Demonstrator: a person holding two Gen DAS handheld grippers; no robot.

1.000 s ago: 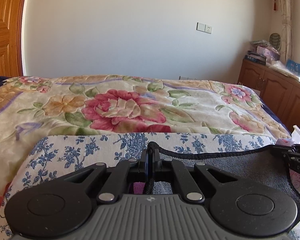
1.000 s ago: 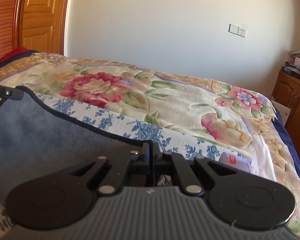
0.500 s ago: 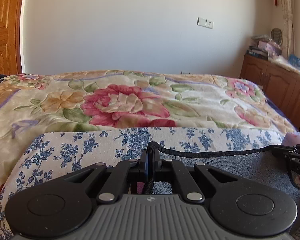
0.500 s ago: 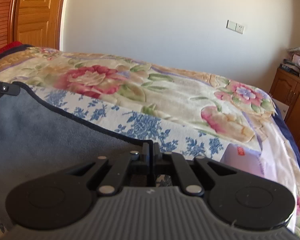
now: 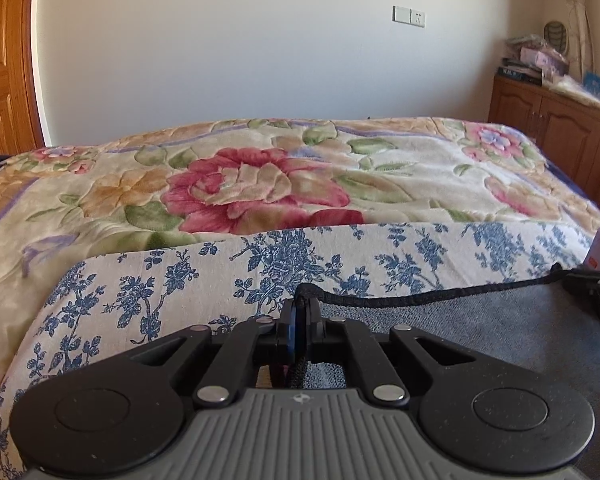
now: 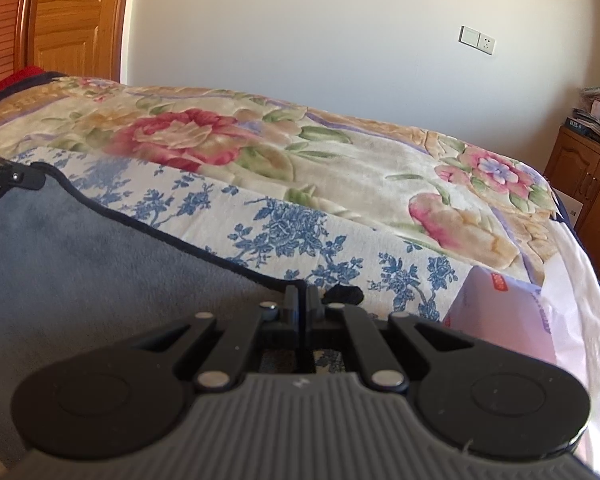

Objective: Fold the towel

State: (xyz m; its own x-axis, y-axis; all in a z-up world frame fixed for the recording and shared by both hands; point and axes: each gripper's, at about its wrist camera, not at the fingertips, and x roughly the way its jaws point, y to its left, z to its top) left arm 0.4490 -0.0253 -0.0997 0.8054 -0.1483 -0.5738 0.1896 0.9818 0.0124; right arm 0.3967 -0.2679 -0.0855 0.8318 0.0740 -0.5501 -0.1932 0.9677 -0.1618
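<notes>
At the far left, beyond the bed, stands a wooden door (image 6: pixel 68 16). The bed wears a flowered blanket (image 5: pixel 260 184), and on the near part of that blanket lies a white cloth with blue flowers (image 5: pixel 172 280). On this cloth rests the grey towel (image 6: pixel 80 272), edged in black cord. The left gripper (image 5: pixel 300 316) is clamped on the towel's left corner: the black edge loops up between its closed fingers and a strand hangs down behind them. From that corner the towel's far edge (image 5: pixel 420 298) runs rightward across the blue-flowered cloth to the right gripper (image 6: pixel 302 300), which is closed on the towel's right corner, the black hem pinched between its fingers with a small tuft sticking out just to their right. Both corners sit low, close over the blue-flowered cloth. Right of the towel, on the blanket, lies a pale pink packet (image 6: pixel 500 312) with a red mark. Farther right, off the bed, a wooden cabinet (image 5: pixel 560 136) stands against the wall, piled with books and bags, and a light switch (image 5: pixel 408 15) is on the wall above the bed.
</notes>
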